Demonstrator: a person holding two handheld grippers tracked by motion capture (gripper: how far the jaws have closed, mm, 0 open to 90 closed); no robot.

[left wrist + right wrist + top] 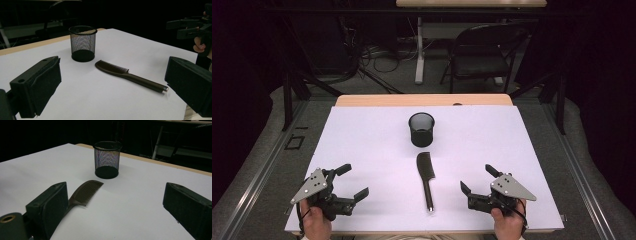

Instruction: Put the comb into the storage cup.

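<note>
A black comb (425, 175) lies flat on the white table sheet (362, 135), its toothed head pointing away from me and its handle toward the front edge. Just beyond it stands an upright black mesh cup (421, 129). My left gripper (352, 182) rests at the front left, open, nothing between its jaws. At the front right, my right gripper (479, 179) is open too, also holding nothing. The left gripper view looks past its wide jaws at the comb (127, 75) and the cup (83, 43). In the right gripper view the comb (85, 192) lies beside the left jaw, the cup (107, 160) farther off.
The white sheet covers a wooden table whose far edge (422, 100) shows. Beyond it, on the floor, are a black folding chair (482, 55), a table leg (419, 50) and cables. The other hand's gripper (192, 27) appears at the upper right of the left gripper view.
</note>
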